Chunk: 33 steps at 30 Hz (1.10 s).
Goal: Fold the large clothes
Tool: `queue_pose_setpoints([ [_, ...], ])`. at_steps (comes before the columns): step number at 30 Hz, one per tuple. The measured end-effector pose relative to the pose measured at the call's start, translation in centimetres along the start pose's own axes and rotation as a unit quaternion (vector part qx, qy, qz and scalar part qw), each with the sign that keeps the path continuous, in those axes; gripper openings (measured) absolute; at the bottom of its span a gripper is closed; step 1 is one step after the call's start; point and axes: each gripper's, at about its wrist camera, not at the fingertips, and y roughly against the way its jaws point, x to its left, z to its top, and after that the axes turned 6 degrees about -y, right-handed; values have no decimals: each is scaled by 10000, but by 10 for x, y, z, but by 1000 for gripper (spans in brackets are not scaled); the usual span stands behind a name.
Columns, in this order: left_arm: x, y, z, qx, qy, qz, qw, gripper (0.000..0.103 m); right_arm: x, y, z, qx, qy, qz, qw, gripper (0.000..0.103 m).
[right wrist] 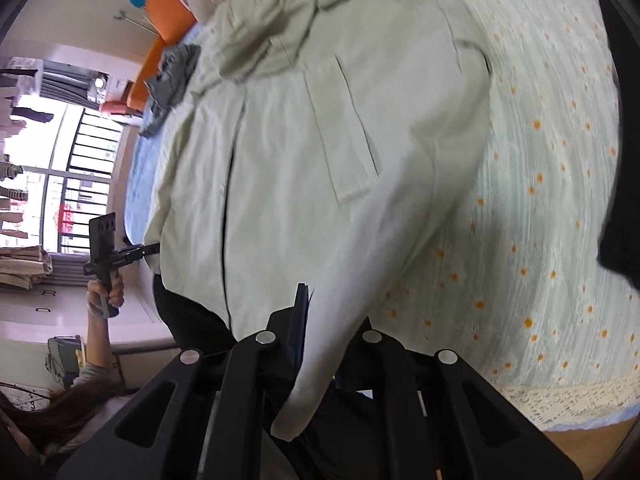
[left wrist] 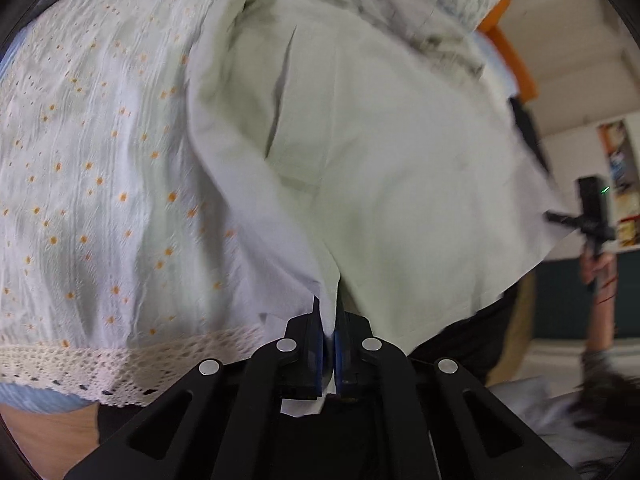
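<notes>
Home bedroom: bedspread point(right wrist: 540, 200), barred window point(right wrist: 80, 160).

Left gripper point(left wrist: 329, 336) is pinched tight on a fold of fabric — jaws nearly touching. Right gripper point(right wrist: 320, 332) is clamped on cloth too, and each one's raised at arm's length in the other's view.

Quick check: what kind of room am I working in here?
Most likely a home bedroom: the jacket lies on a bed with a flowered bedspread, beside a barred window and an orange headboard.
</notes>
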Motion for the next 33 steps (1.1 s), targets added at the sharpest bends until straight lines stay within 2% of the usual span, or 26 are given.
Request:
queue_pose_setpoints([
  [7,-21,35,33,-662,-52,-538,9963,8,20,15,21,-395,188,246,9987,11],
  [15,-39,71,81,-1473,-159,-1008,9838,8,40,50,63,-921,261,621,9935,11],
  [19,-49,71,114,-1701,-59,-1201,9781,8,46,60,84,-1023,258,681,9921,11],
  [26,-45,101,178,-2278,-133,-1070,9677,8,62,80,141,-1275,188,680,9893,11],
  [33,-42,138,255,-2932,-276,-633,9535,8,86,117,230,-1749,71,641,9825,10],
])
